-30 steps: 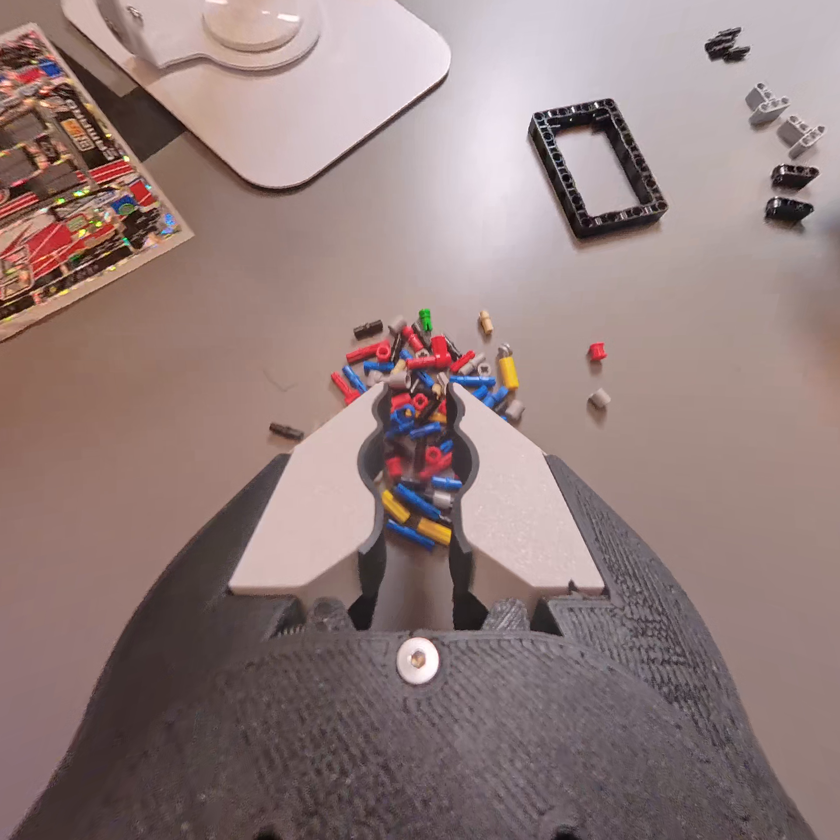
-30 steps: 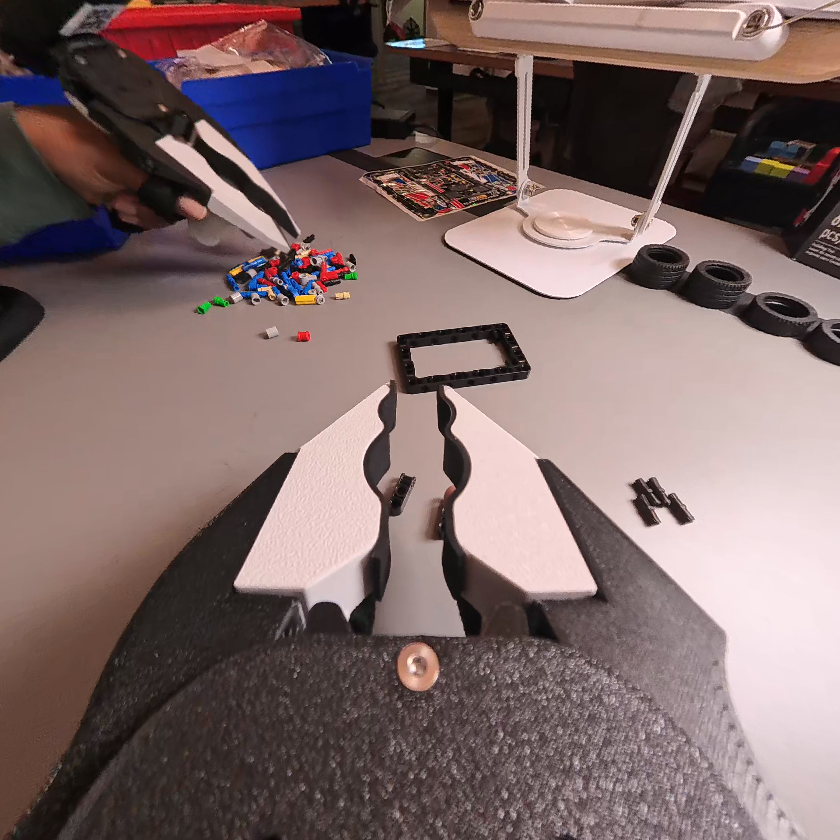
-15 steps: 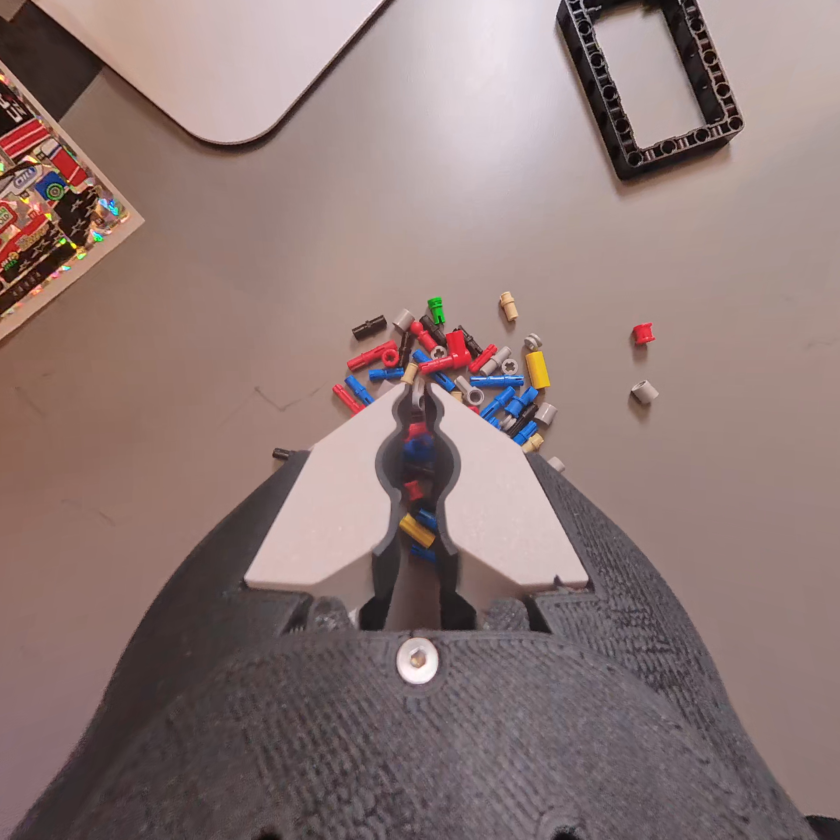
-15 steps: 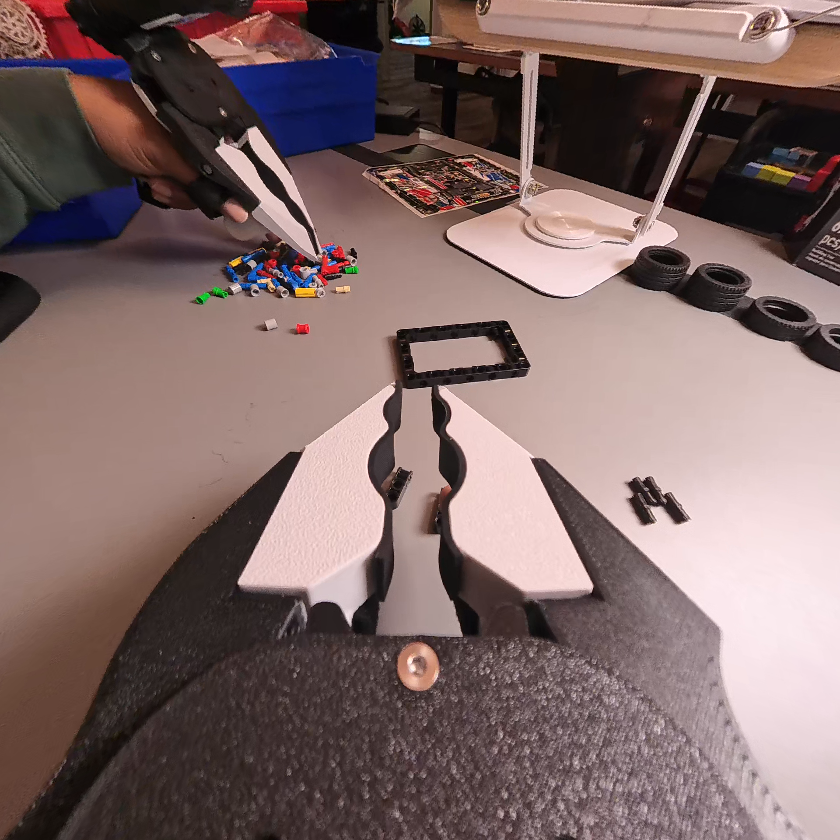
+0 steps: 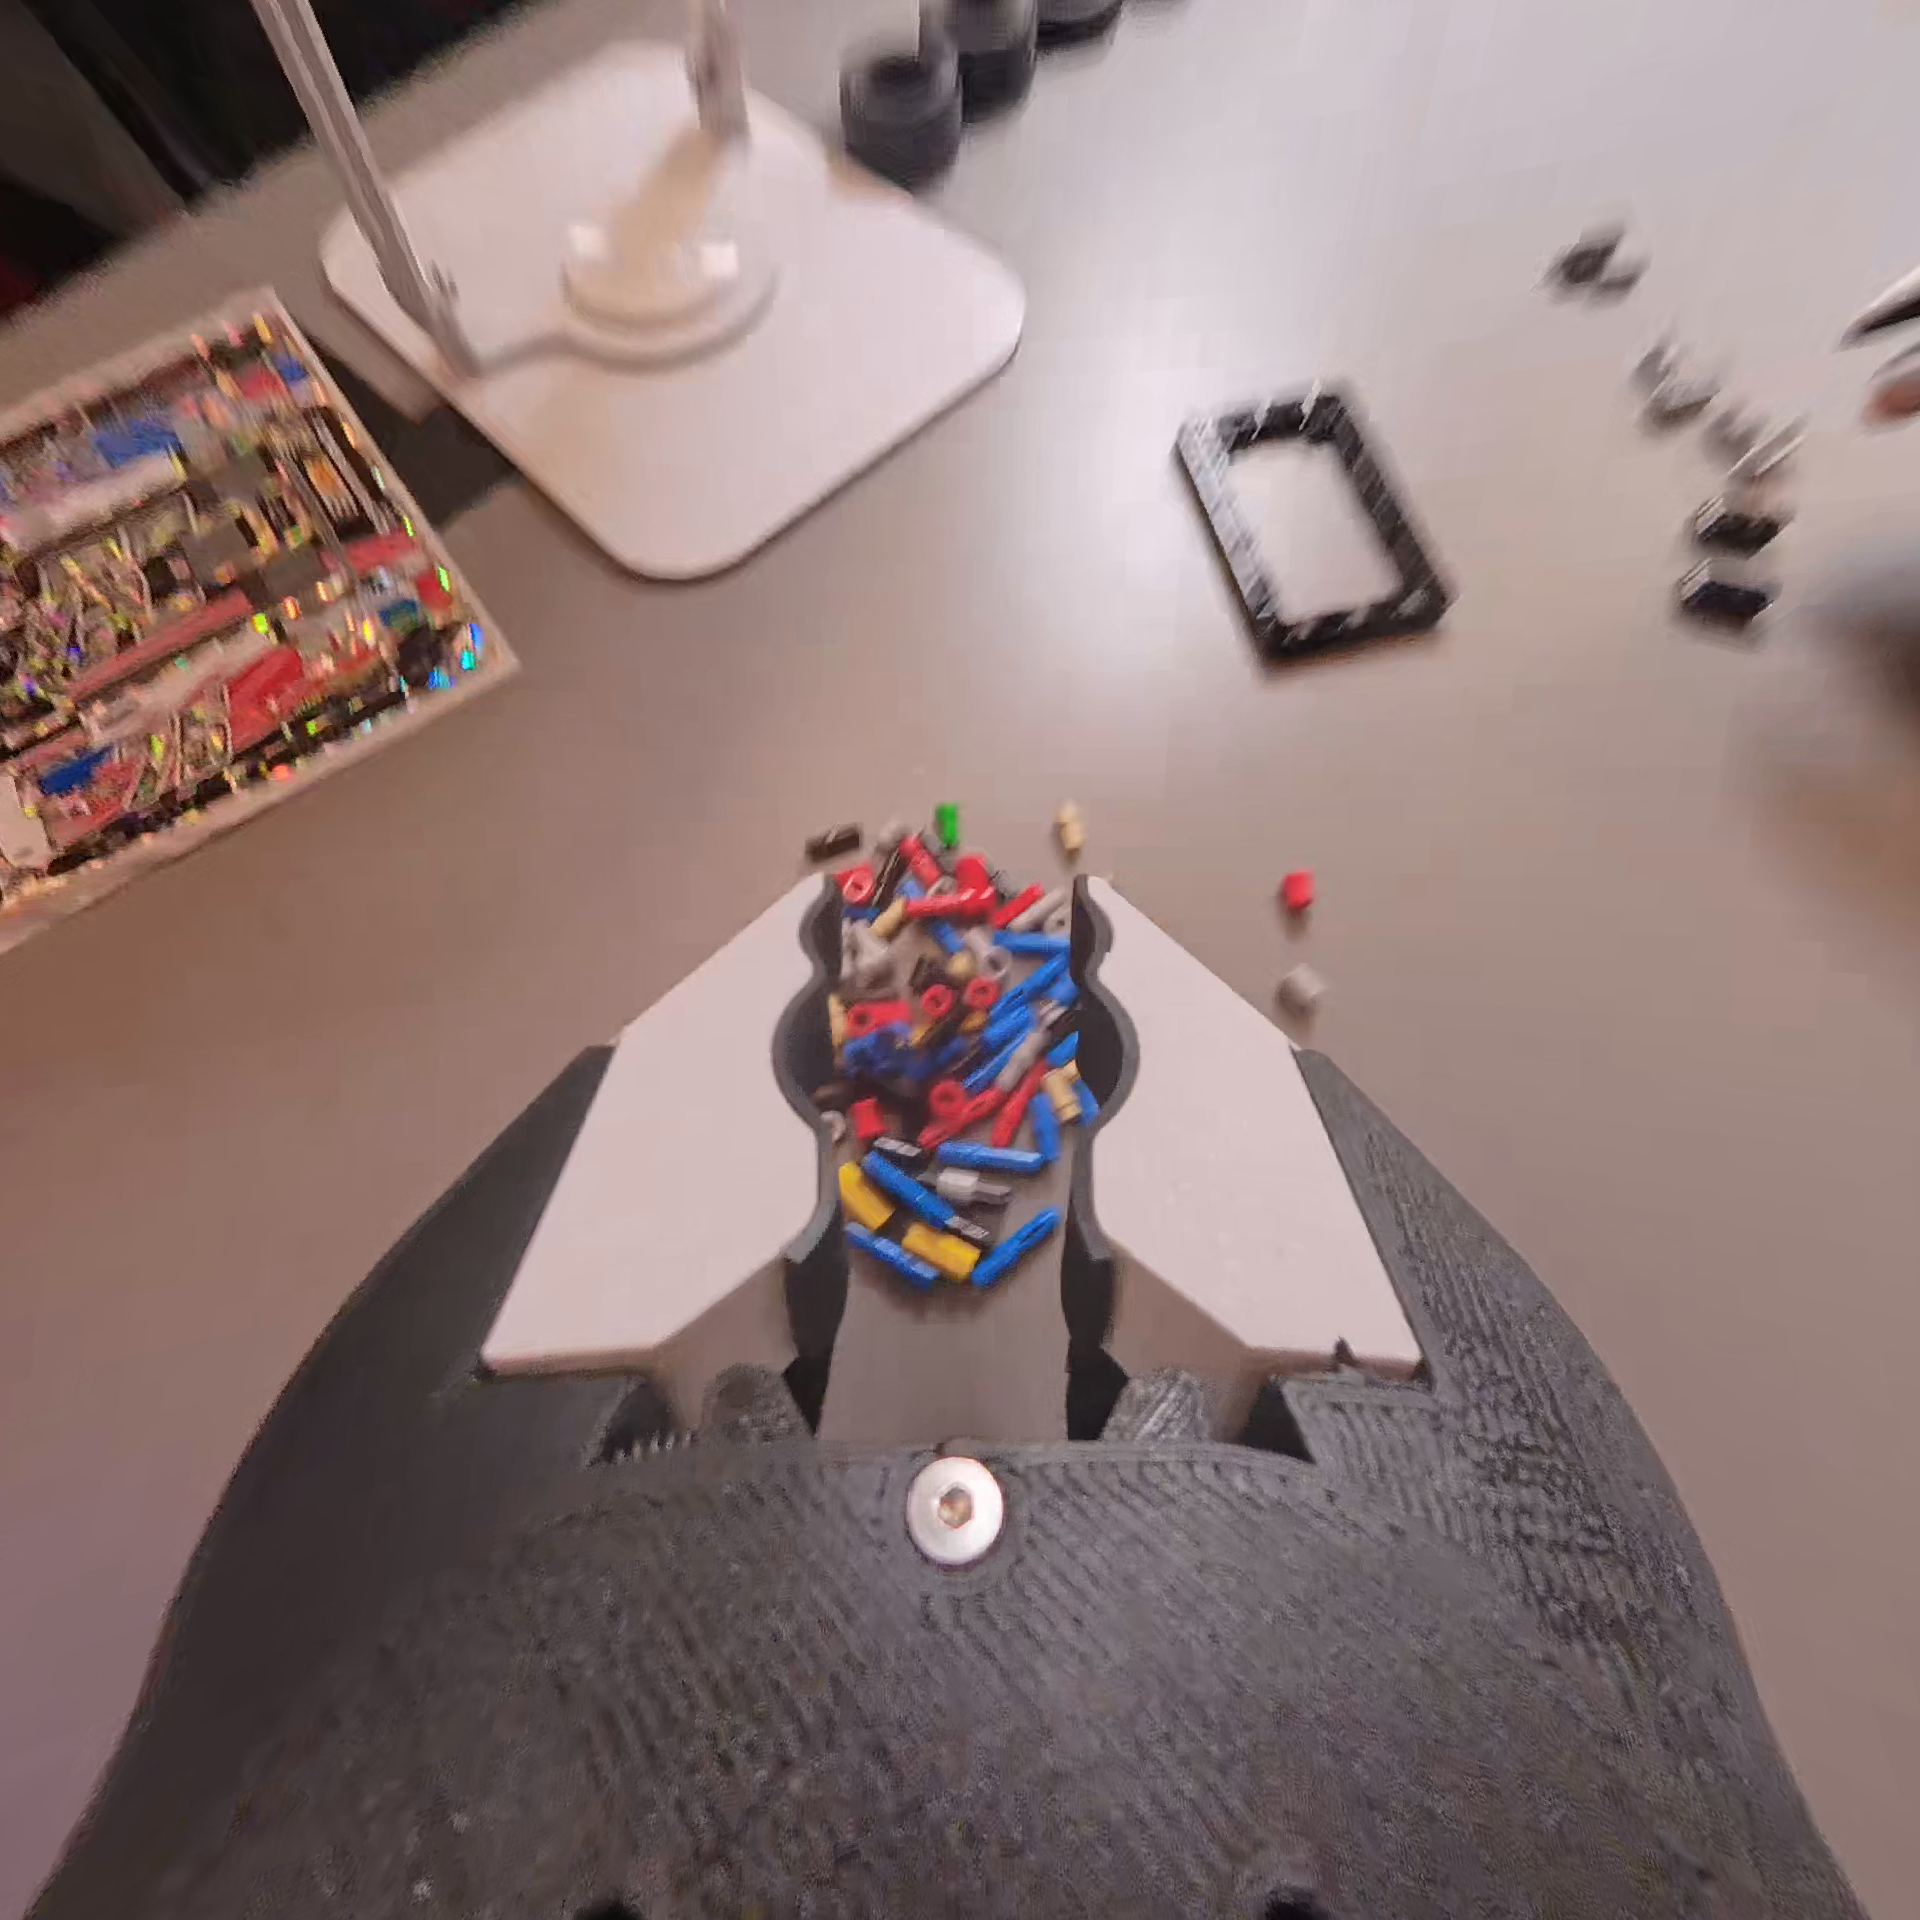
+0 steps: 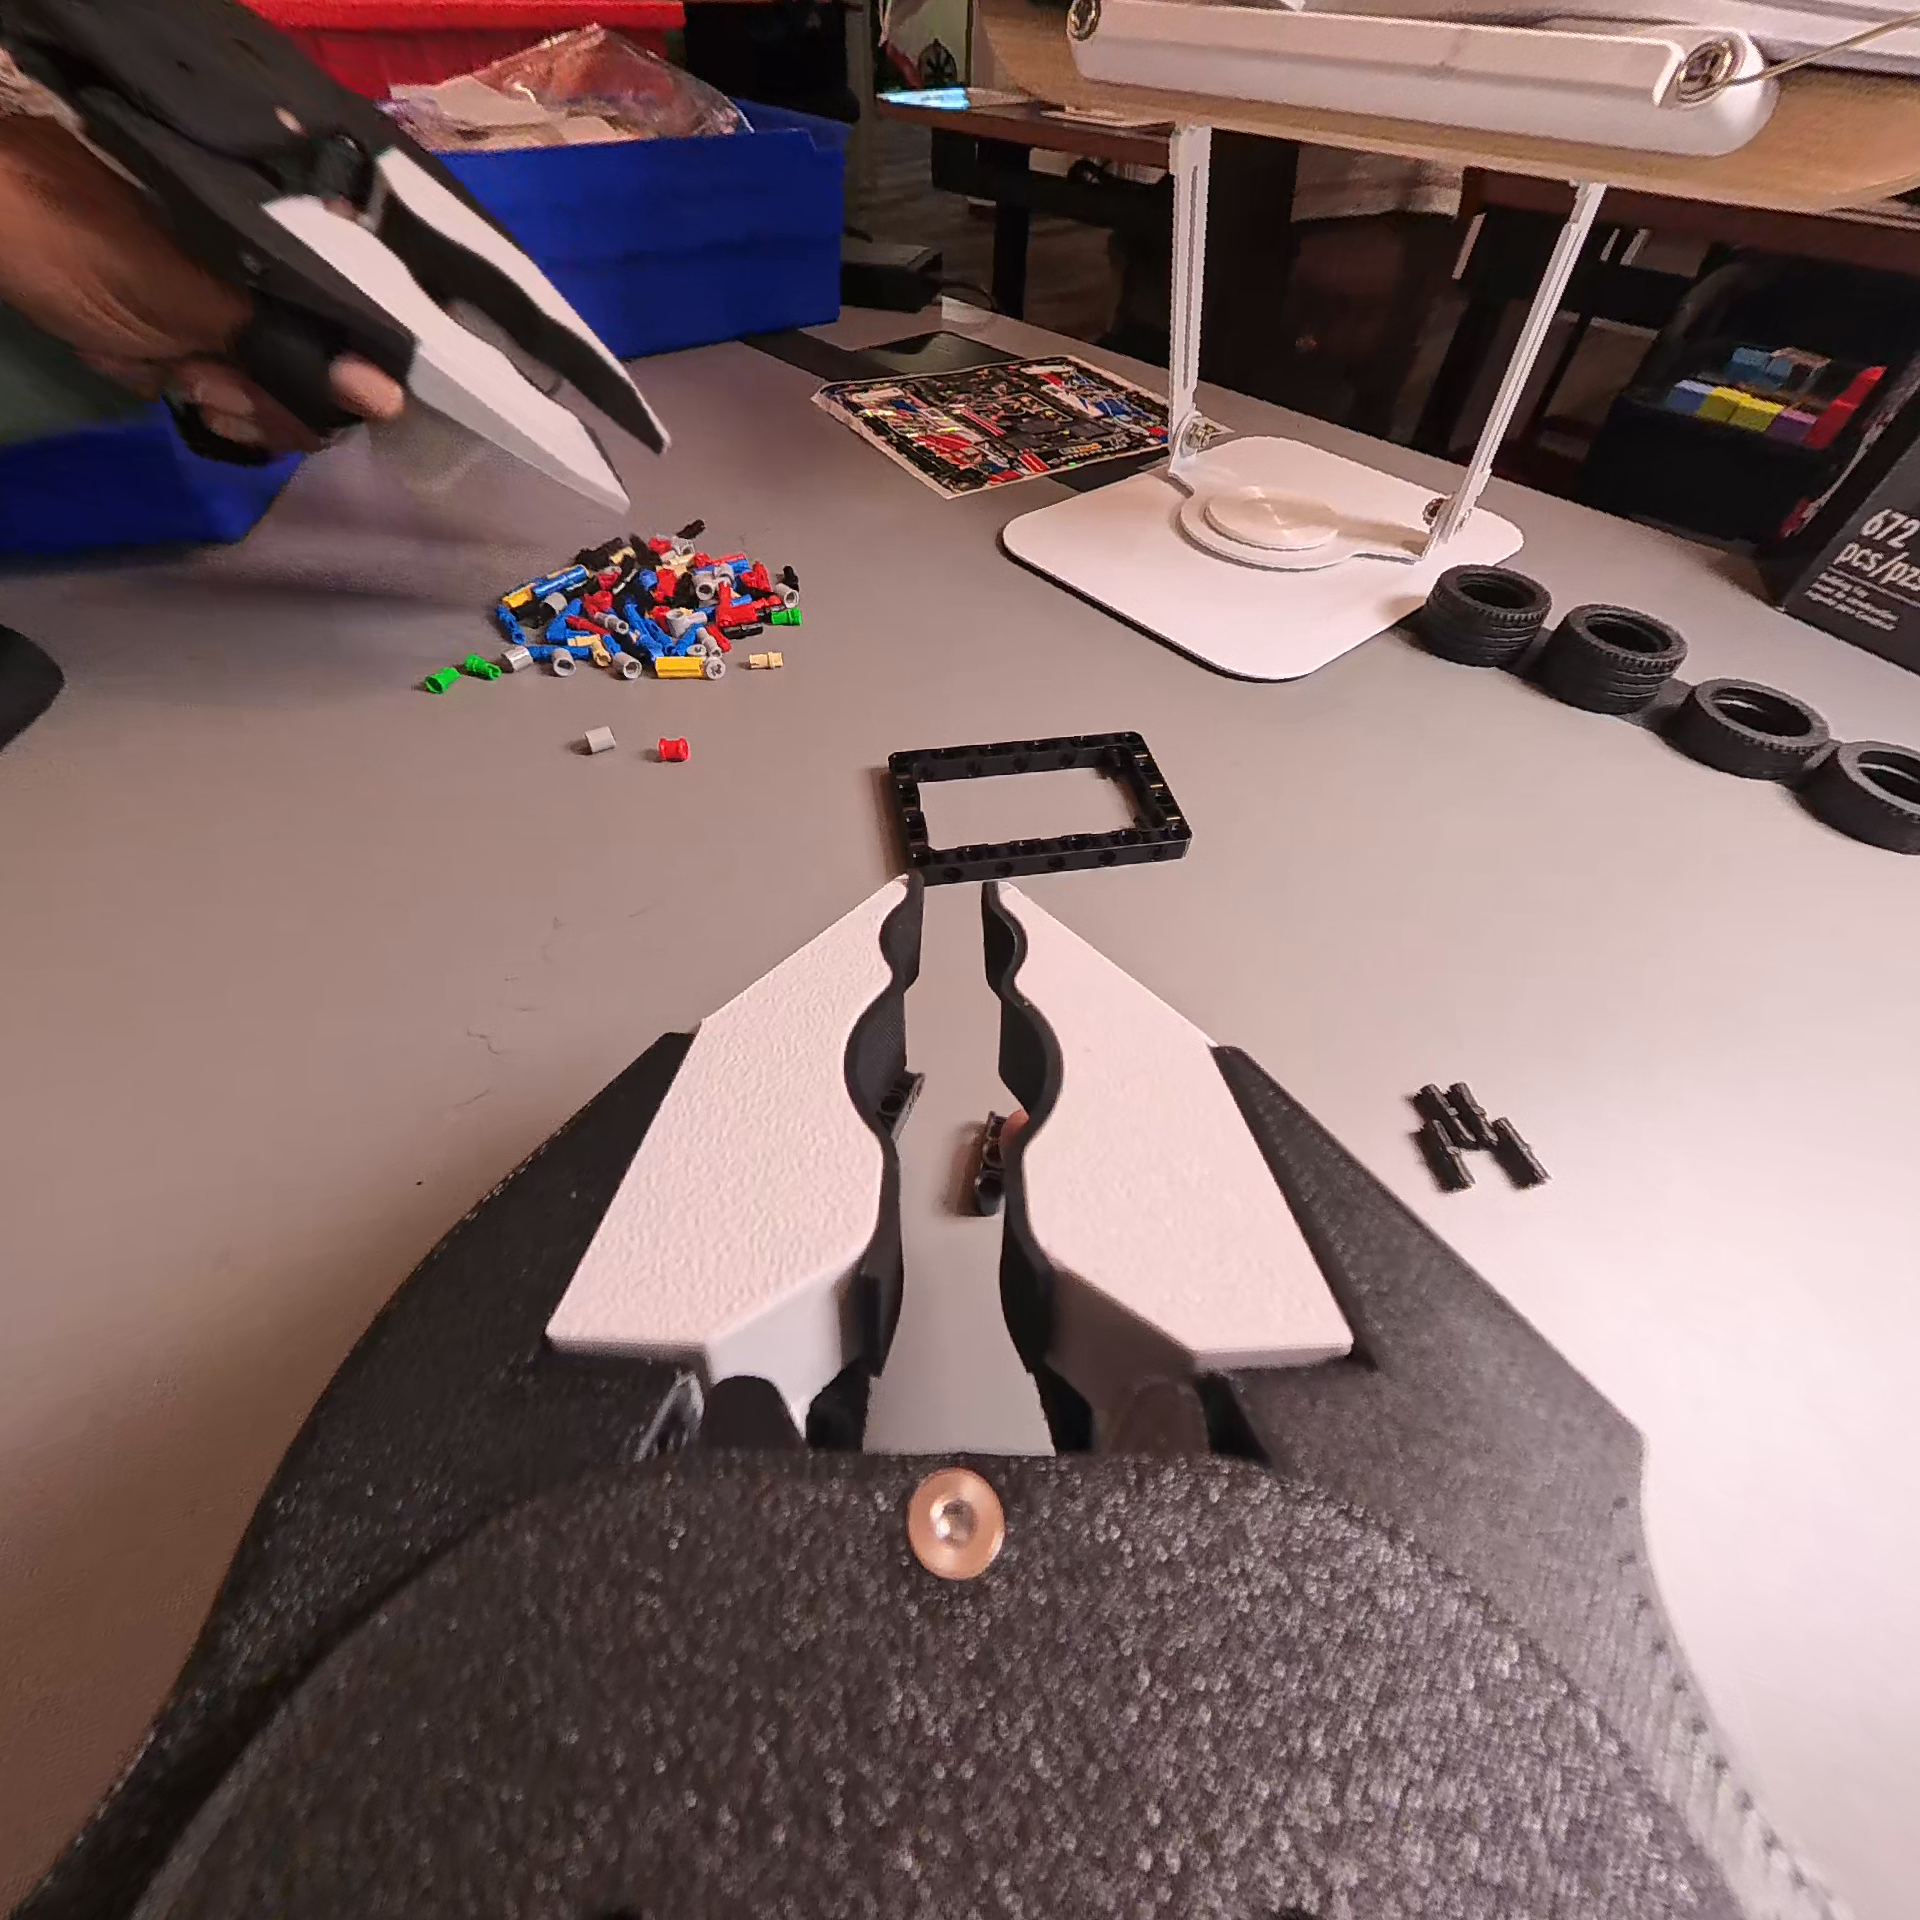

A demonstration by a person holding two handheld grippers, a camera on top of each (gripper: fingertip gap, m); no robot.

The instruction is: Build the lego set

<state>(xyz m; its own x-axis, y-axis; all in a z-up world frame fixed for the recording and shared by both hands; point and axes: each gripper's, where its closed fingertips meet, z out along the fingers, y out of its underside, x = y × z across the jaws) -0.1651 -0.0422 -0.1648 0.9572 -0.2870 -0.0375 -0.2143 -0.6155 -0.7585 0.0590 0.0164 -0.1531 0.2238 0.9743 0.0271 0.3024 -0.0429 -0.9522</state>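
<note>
My left gripper [image 5: 956, 888] is open wide and empty. It hovers over a pile of small coloured pins [image 5: 956, 1039]. The right wrist view shows it raised above that pile [image 6: 655, 613], with its jaws [image 6: 639, 473] apart. A black rectangular frame [image 5: 1351, 627] lies flat to the right of the pile. My right gripper [image 6: 951, 888] is open by a narrow gap and empty, with its tips just short of the frame [image 6: 1039, 857]. Two small black pieces [image 6: 992, 1164] lie on the table between its fingers.
A few black pins [image 6: 1475, 1143] lie right of my right gripper. A red piece [image 6: 673, 748] and a grey piece [image 6: 597, 740] lie loose. A white lamp base [image 6: 1268, 561], several tyres [image 6: 1610, 655], a sticker sheet [image 6: 997, 426] and a blue bin [image 6: 665, 208] stand farther back. Across from one pair of fingers to the other is roughly 25 centimetres.
My left gripper, nearly shut and low in the pile half a second ago, has lifted, tilted back and opened wide. My right gripper's gap has narrowed slightly. It has barely moved.
</note>
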